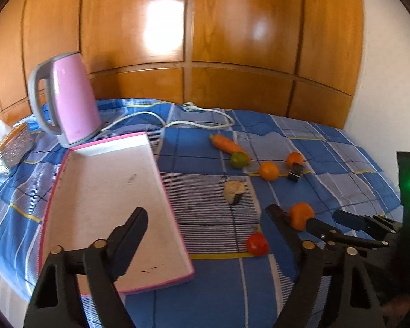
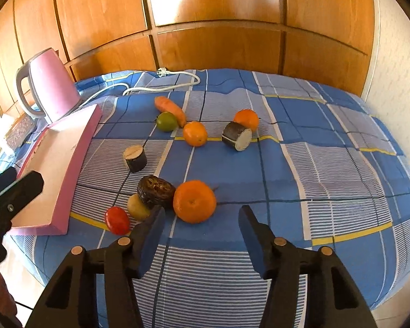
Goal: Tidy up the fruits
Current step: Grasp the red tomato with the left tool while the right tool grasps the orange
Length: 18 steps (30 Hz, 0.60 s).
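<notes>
Fingers of the right gripper (image 2: 201,220) are spread, nothing pinched, hovering just short of the nearest orange (image 2: 194,201) on the blue plaid cloth (image 2: 328,169). Left gripper (image 1: 207,218) also spread and empty, one finger over the pink-rimmed tray (image 1: 109,191). Beside the orange: a dark wrinkled fruit (image 2: 155,191), a pale round one (image 2: 138,206), a red tomato (image 2: 117,220). Farther back: carrot (image 2: 170,107), green fruit (image 2: 166,121), two more oranges (image 2: 195,134). Pink kettle (image 2: 50,87) behind the tray.

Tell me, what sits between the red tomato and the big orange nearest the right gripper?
In the right wrist view, a pale round fruit and a dark wrinkled one lie between the red tomato and the big orange.
</notes>
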Tool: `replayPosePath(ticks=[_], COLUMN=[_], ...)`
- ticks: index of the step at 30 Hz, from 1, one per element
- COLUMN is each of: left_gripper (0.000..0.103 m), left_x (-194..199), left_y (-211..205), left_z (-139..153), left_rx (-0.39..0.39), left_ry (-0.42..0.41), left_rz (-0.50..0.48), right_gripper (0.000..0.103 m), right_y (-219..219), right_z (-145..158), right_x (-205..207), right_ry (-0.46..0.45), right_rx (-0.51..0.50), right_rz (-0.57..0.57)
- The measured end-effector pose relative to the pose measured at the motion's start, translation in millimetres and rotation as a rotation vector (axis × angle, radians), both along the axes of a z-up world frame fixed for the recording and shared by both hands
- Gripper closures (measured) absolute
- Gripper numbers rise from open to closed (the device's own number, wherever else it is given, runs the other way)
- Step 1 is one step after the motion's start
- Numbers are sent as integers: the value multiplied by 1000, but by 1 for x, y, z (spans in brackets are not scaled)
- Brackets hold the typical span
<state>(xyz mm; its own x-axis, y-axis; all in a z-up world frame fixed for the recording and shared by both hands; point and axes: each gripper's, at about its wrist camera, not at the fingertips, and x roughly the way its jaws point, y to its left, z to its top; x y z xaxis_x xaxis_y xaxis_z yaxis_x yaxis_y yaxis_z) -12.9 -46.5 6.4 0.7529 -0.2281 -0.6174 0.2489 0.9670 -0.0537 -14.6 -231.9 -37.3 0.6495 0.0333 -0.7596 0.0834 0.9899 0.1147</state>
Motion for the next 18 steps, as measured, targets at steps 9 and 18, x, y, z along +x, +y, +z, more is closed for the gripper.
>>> replayPosePath(ticks=[9,18], left_gripper=[28,44], left_x=[13,22], left_y=[-17,-36], left_z=[-13,-33], left_rx=[-12,-2], left_ry=[88,209], left_rz=[-121,-266], right_gripper=[46,46], right_y=[-2,2], right_z=[-6,-21], right_x=[12,26], right_ry=[23,65], right_rx=[-2,-42], right_rz=[17,61])
